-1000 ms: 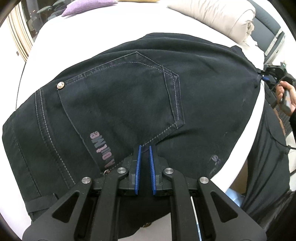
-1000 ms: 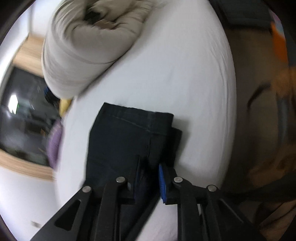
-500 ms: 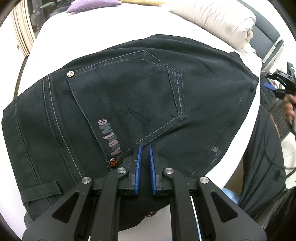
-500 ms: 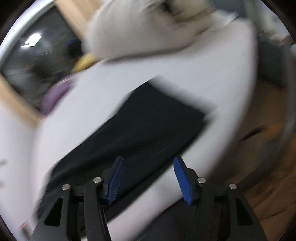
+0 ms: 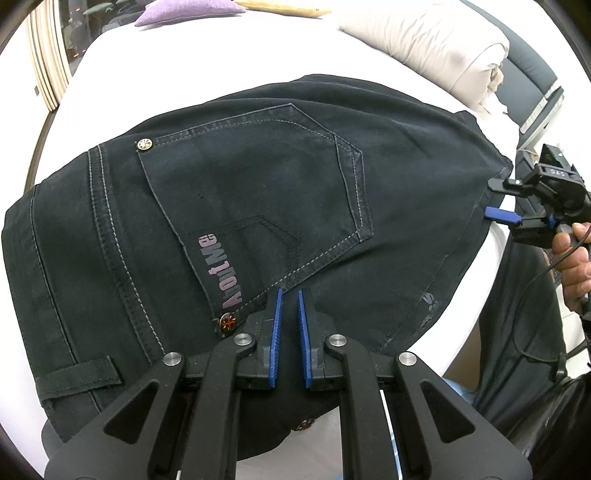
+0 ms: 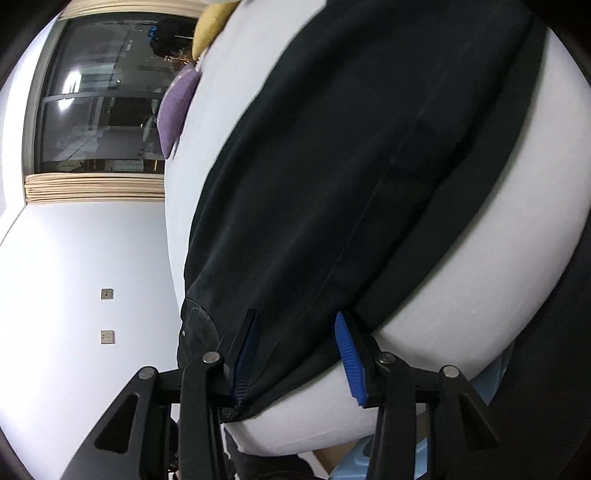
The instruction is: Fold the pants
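Note:
Black jeans (image 5: 258, 206) lie folded on a white bed (image 5: 207, 55), back pocket up, with an "AboutMe" print. My left gripper (image 5: 290, 295) hovers over the pocket's lower corner, its blue pads a narrow gap apart with nothing between them. My right gripper (image 6: 295, 325) is open, its jaws straddling the front edge of the jeans (image 6: 351, 166). It also shows in the left wrist view (image 5: 495, 199) at the jeans' right end, held by a hand.
A rolled beige duvet (image 5: 432, 48) lies at the back of the bed. Purple (image 5: 188, 9) and yellow pillows sit at the far edge. A dark window (image 6: 99, 96) and a white wall show in the right wrist view. The bed's front edge (image 5: 461, 321) is close.
My right gripper opened, let go of the folded end and swung round to the jeans' front edge. My left gripper drew back a little, staying narrowly apart.

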Available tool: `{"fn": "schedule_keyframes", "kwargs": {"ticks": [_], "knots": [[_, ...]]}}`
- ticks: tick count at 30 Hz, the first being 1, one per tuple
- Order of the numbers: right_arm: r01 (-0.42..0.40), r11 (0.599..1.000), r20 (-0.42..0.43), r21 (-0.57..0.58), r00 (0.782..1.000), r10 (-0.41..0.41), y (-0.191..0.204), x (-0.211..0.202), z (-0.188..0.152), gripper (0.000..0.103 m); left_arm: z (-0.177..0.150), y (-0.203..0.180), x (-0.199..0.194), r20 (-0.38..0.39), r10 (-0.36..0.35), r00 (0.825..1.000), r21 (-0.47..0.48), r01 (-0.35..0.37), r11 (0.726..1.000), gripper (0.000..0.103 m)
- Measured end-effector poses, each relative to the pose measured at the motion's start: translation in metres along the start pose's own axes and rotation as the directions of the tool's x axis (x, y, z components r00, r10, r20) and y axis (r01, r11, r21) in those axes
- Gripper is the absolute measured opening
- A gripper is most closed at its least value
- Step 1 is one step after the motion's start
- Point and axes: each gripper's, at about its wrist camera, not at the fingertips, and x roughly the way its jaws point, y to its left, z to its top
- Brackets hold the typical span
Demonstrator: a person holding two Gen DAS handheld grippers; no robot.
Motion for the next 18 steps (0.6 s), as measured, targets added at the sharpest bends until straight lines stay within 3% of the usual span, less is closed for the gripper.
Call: {"fn": "schedule_keyframes", "kwargs": {"ticks": [1,7,16,18], "knots": [[0.020,1.000,-0.008,0.005,1.000,-0.020,-0.004,0.003,-0.001,0.036,0.000,0.000,0.000,-0.001,0.001,1.000,-0.001,-0.001,1.000,0.009],[0.017,0.999,-0.031,0.033,0.999,-0.016,-0.006,0.009,0.002,0.036,0.000,-0.001,0.000,0.004,0.007,1.000,-0.005,-0.007,1.000,0.009],[-0.073,0.992,-0.054,0.103,0.995,0.079,-0.004,0.006,0.000,0.037,0.000,-0.004,-0.001,0.006,0.014,1.000,-0.008,-0.014,1.000,0.009],[-0.074,0.994,-0.050,0.084,0.996,0.078,0.000,0.005,0.001,0.014,0.000,-0.003,-0.001,0.006,0.015,1.000,-0.005,-0.015,1.000,0.009]]}}
